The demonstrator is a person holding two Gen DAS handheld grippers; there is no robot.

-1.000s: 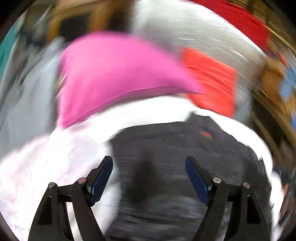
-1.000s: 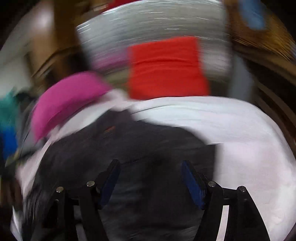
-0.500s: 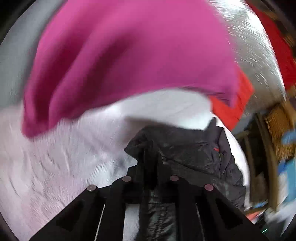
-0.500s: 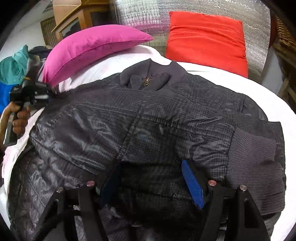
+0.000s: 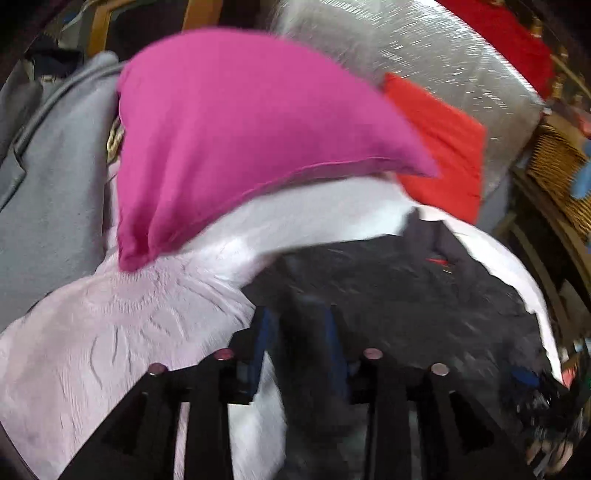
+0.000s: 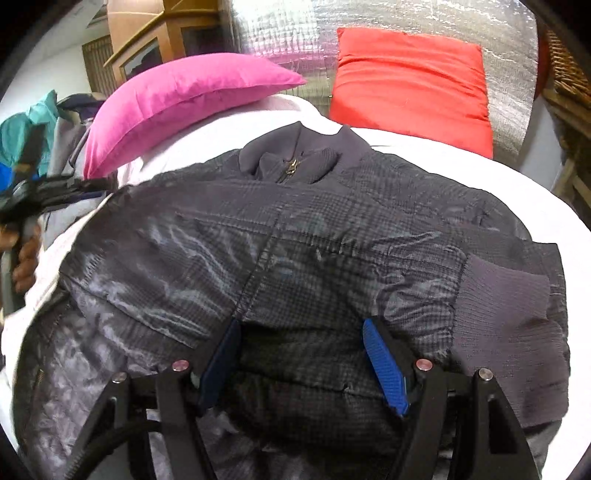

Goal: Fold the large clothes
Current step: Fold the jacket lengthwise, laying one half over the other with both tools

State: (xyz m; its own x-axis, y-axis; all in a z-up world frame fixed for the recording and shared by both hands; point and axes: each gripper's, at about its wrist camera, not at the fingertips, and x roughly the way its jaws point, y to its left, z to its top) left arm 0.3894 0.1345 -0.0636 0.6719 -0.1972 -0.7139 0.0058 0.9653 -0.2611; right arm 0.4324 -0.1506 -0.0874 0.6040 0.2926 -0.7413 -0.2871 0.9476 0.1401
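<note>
A dark checked padded jacket lies spread front-up on the white bed cover, collar toward the pillows, with a ribbed cuff folded in at the right. My right gripper is open, its blue pads wide apart and low over the jacket's lower front. My left gripper is at the jacket's left edge. Its jaws are opening, narrowly apart, with a dark fold of jacket still between them. In the right wrist view a hand holds that left gripper at the far left.
A pink pillow and a red pillow lean at the head of the bed against a silver foil panel. Grey clothing is piled left of the bed. Wicker shelving stands on the right and a wooden cabinet behind.
The left gripper closed on the jacket's edge half a second ago; now its jaws have parted and it has drawn back from the pink pillow. The right gripper stayed open over the jacket.
</note>
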